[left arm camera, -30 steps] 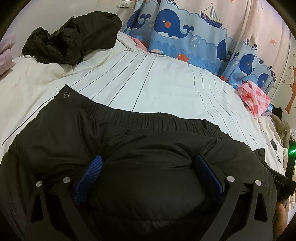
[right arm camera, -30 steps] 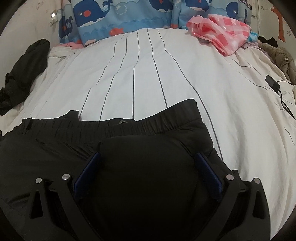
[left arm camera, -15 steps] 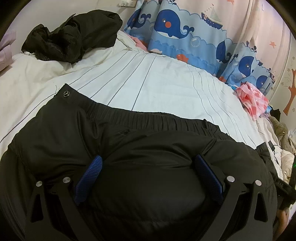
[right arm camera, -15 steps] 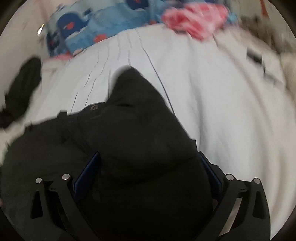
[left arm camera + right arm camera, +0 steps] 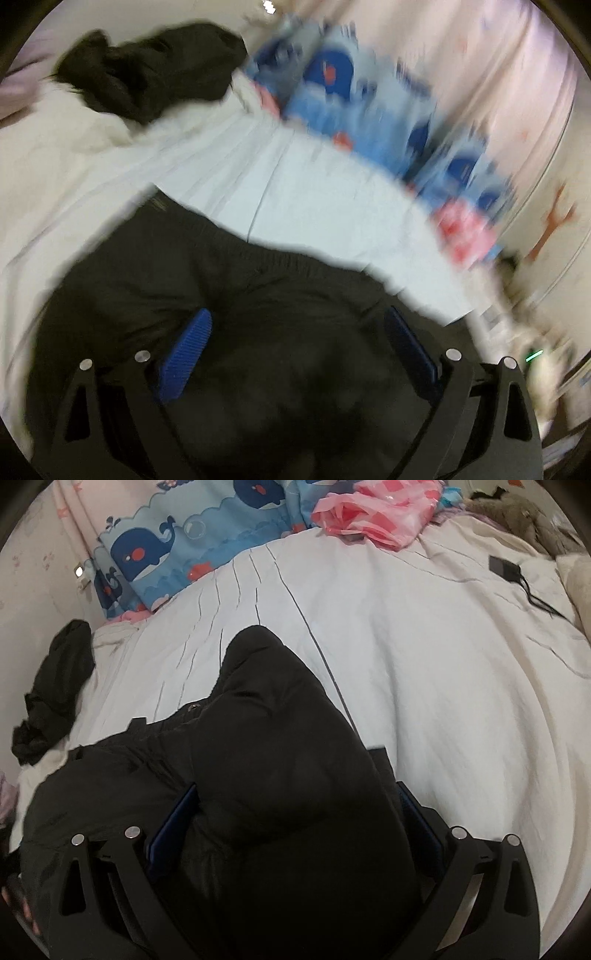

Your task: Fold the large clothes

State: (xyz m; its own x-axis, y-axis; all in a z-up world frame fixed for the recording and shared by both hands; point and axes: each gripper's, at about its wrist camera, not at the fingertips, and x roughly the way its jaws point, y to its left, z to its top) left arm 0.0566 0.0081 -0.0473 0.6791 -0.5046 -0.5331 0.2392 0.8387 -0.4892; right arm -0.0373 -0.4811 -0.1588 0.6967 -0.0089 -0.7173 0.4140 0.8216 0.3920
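A home bedroom, likely a child's. A bed fills both views, spread with a white cover marked by thin dark stripes. Along its far edge hangs a curtain printed with blue whales, bubbles and small red fish, with pale pink fabric beside it. A crumpled pink checked cloth lies at the bed's far edge by the curtain. A heap of dark clothing sits at the far left corner of the bed. A small black device with a cable rests near the right edge. The wall carries a brown tree-shaped sticker; the left view is blurred.
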